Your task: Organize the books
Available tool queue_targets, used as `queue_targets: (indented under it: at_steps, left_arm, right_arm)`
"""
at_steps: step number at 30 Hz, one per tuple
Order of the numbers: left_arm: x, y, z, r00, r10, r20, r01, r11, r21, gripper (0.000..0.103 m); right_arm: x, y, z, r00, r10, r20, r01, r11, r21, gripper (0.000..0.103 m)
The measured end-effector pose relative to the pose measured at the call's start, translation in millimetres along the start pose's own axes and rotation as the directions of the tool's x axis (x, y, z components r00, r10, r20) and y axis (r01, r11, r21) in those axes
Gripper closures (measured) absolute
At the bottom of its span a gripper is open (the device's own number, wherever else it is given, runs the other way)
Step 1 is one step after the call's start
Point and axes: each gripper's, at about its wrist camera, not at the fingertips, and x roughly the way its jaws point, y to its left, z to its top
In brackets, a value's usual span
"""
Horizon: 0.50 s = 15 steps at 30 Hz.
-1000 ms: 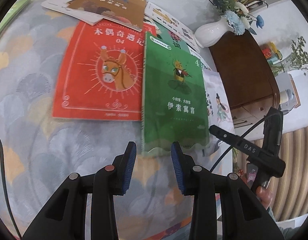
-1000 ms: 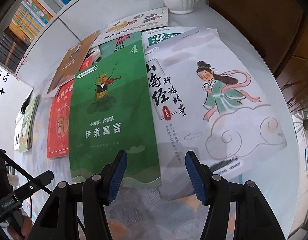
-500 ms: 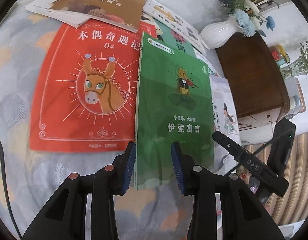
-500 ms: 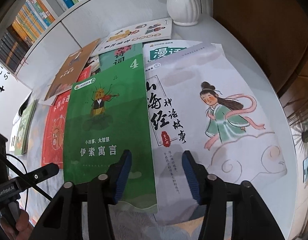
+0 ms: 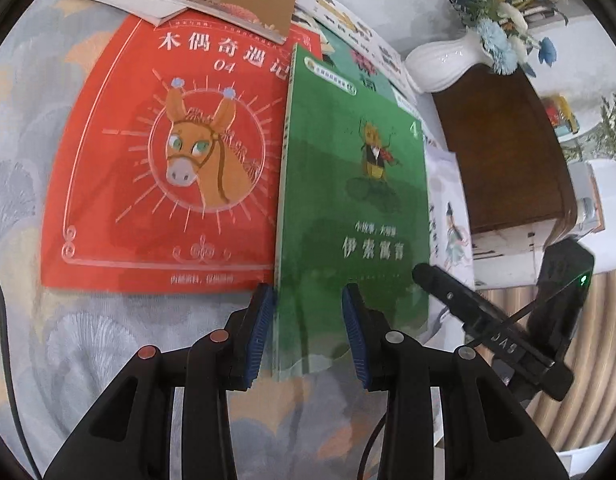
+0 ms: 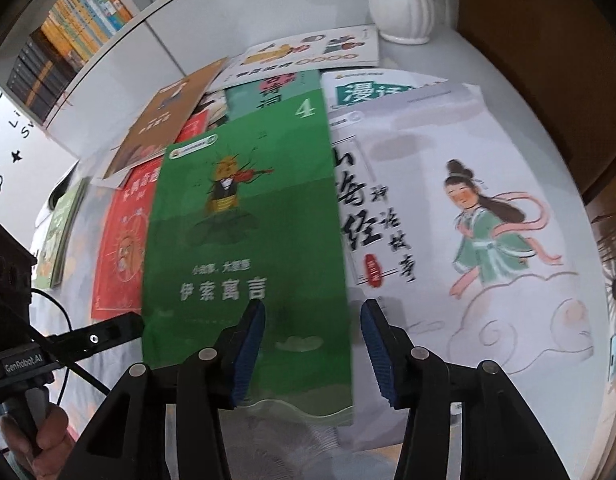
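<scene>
Two views, green book (image 5: 348,208), vase flowers (image 5: 504,44) only left, shelved books (image 6: 75,28) only right

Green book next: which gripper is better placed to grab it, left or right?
Left, probably. The left gripper straddles the green book at its spine-side near corner, beside the red donkey book. The right gripper straddles its other edge, over the white book.

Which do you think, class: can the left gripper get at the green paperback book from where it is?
Probably yes. The left gripper has open jaws straddling the near left corner of the green paperback book, with nothing lying on top of that corner.
</scene>
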Motion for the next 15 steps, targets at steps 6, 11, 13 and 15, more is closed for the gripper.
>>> queue_targets:
  at_steps: [6, 11, 13, 15]
  left_arm:
    - [2.6, -0.6, -12.4, 0.999, 0.044, -0.002, -0.044, 0.999, 0.020, 0.070]
    - [5.4, 1.2, -8.1, 1.000, 0.028, -0.003, -0.028, 1.000, 0.009, 0.070]
    - [5.3, 0.6, -8.8, 1.000, 0.030, 0.001, -0.030, 0.999, 0.011, 0.070]
    - [5.4, 0.4, -9.4, 1.000, 0.024, 0.006, -0.024, 1.000, 0.010, 0.072]
  right_arm:
    - [-0.6, 2.8, -3.9, 1.000, -0.012, 0.001, 0.012, 1.000, -0.009, 0.055]
    - [-0.4, 2.9, -3.3, 1.000, -0.011, 0.001, 0.011, 1.000, -0.009, 0.055]
    - [-0.6, 2.9, -2.7, 1.000, -0.012, -0.001, 0.012, 1.000, -0.014, 0.055]
    - [-1.1, 2.8, -3.2, 1.000, -0.007, -0.001, 0.007, 1.000, -0.003, 0.055]
